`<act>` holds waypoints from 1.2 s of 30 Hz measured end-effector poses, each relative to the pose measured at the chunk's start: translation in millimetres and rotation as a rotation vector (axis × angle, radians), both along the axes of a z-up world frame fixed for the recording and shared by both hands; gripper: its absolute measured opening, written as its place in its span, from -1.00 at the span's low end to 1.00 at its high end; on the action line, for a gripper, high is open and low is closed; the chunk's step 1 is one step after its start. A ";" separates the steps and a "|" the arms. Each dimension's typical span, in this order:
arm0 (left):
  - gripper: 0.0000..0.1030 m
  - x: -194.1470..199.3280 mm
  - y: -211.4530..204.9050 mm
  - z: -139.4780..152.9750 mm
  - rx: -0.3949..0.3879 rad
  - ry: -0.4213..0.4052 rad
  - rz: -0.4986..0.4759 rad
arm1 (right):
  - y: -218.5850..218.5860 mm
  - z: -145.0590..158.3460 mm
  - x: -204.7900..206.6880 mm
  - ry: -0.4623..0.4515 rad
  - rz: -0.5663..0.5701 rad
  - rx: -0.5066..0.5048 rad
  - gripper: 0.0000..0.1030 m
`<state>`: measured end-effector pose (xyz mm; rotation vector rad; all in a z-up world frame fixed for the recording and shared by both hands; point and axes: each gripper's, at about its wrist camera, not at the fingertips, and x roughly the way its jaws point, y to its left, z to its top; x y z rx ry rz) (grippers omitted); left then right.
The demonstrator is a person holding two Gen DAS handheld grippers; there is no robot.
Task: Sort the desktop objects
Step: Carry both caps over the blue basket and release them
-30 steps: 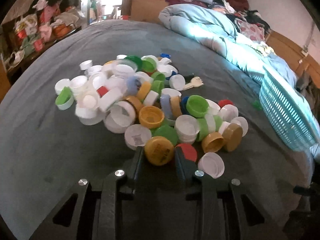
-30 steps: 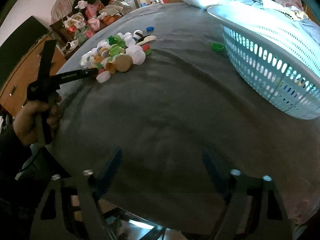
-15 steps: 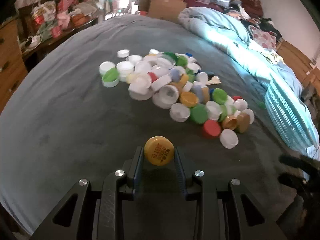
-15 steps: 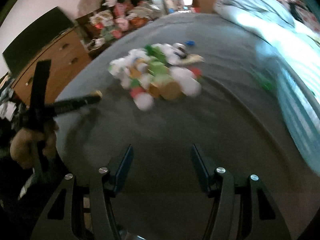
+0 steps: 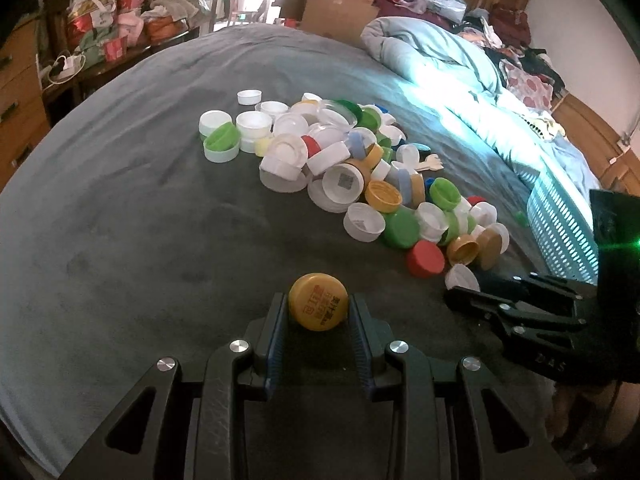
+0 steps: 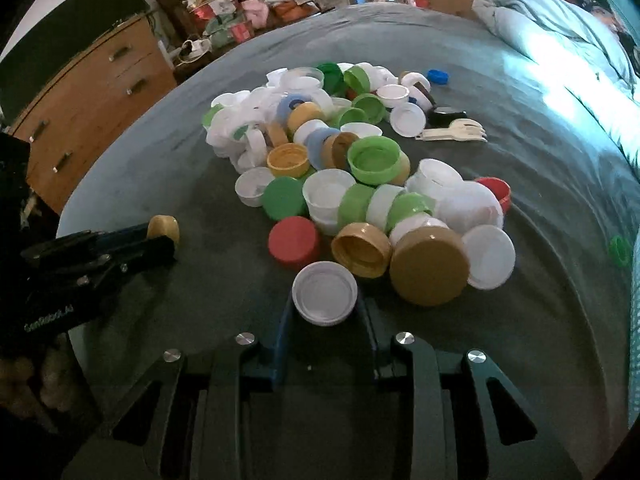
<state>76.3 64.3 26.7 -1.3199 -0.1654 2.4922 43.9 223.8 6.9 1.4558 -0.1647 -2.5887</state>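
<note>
Meanwhile we gripped a yellow cap (image 5: 318, 307) in our left gripper (image 5: 318, 312), while our right gripper (image 6: 325, 310) was closing its fingers around a white cap (image 6: 324, 298) on the bed (image 5: 120, 220).

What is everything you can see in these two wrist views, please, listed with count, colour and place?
Yellow printed cap: one, yellow, clamped in the left gripper, off the pile.
White cap: one, white, open side up, between the right gripper's closing jaws at the pile's near edge.
Cap pile: dozens; white, green, tan, yellow, red, pale blue; mid-bedspread.
Blue cap: one, beyond the pile.
Stray green cap: one, alone near the basket.
Small forks: cream, right of the pile; count unclear.
Basket: one, light blue, right edge.
Bedspread: one, grey.
Duvet: one, light blue, far right.
Dresser: one, wooden, left.
Left gripper: black.
Right gripper: black.
</note>
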 end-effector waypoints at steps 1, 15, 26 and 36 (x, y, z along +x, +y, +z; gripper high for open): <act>-0.37 -0.5 0.6 0.7 0.000 -0.002 0.001 | 1.3 2.8 3.1 0.002 -0.002 -0.007 -0.47; -0.37 -68.3 99.7 166.9 -0.086 0.225 -0.133 | 94.2 177.0 7.7 0.322 -0.115 -0.007 -0.47; -0.37 -55.7 300.7 268.0 -0.138 0.327 -0.469 | 227.3 259.4 89.6 0.446 -0.385 0.065 -0.47; -0.37 -19.9 434.6 261.1 -0.220 0.286 -0.645 | 311.1 253.5 154.6 0.414 -0.549 0.027 -0.47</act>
